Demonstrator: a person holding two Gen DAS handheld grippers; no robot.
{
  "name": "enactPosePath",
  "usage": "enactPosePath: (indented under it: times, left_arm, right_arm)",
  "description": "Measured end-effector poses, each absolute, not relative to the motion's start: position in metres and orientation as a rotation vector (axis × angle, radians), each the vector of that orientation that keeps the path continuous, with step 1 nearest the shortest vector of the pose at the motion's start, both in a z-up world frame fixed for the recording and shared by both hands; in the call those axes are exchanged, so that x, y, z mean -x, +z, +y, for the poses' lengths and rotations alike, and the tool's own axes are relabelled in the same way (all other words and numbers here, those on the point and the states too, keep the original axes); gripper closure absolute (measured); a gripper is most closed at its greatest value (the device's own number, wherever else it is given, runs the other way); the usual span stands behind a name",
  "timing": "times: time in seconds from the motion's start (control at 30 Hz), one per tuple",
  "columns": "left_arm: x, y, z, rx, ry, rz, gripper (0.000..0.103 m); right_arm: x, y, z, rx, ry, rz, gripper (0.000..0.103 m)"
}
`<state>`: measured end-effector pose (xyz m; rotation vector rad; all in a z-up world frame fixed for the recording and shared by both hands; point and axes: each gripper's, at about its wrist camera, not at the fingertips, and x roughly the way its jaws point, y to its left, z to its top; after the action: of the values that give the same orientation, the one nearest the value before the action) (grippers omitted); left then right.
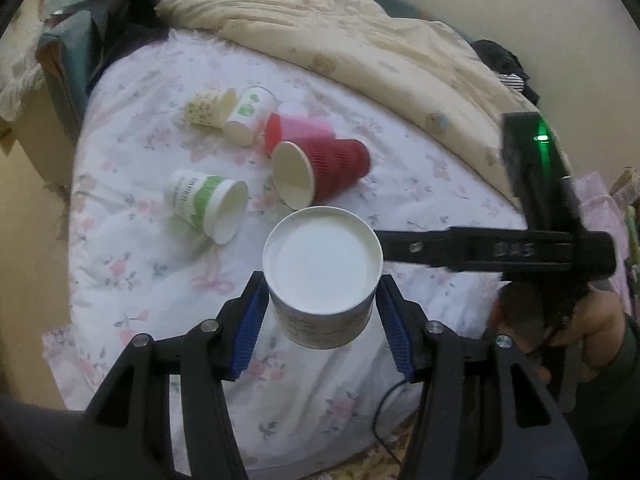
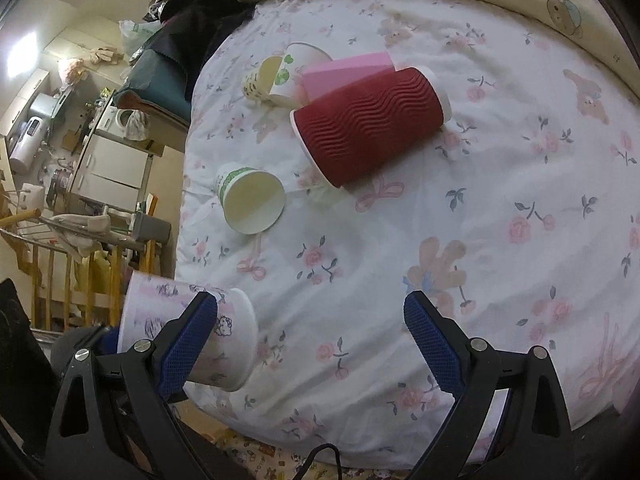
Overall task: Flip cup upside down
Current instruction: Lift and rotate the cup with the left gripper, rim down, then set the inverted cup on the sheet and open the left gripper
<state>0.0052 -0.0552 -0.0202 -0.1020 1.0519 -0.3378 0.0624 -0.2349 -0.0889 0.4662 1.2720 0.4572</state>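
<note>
The white paper cup with faint cartoon print hangs above the floral bed sheet, base up, clamped between the left gripper pads. Thin, light paper walls probably dent easily, so a gentle mid-wall grip suits. The right gripper is released, holding nothing.

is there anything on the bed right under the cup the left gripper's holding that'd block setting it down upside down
Nothing visible does. The left gripper holds the white cup bottom-up over a bare patch of floral sheet. The nearest things, the red ribbed cup and the green-banded cup, lie on their sides farther back.
</note>
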Motion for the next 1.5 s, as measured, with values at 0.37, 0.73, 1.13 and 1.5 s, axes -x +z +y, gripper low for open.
enactPosePath:
  times: [0.37, 0.73, 1.13, 1.5]
  left_arm:
    - [-0.051, -0.042, -0.054, 0.133, -0.128, 1.069, 0.052]
    - [-0.08, -0.104, -0.095, 0.06, -0.045, 1.133, 0.052]
    - [-0.078, -0.129, -0.11, 0.01, -0.053, 1.107, 0.049]
    - [-0.074, -0.133, -0.102, 0.048, -0.041, 1.139, 0.017]
  right_arm:
    - [-0.052, -0.052, -0.289, -0.512, 0.276, 1.06, 0.006]
    - [-0.051, -0.047, -0.314, -0.594, 0.272, 1.042, 0.005]
    - [-0.049, -0.042, -0.316, -0.616, 0.312, 1.019, 0.005]
    - [-0.05, -0.042, -0.312, -0.59, 0.311, 1.034, 0.005]
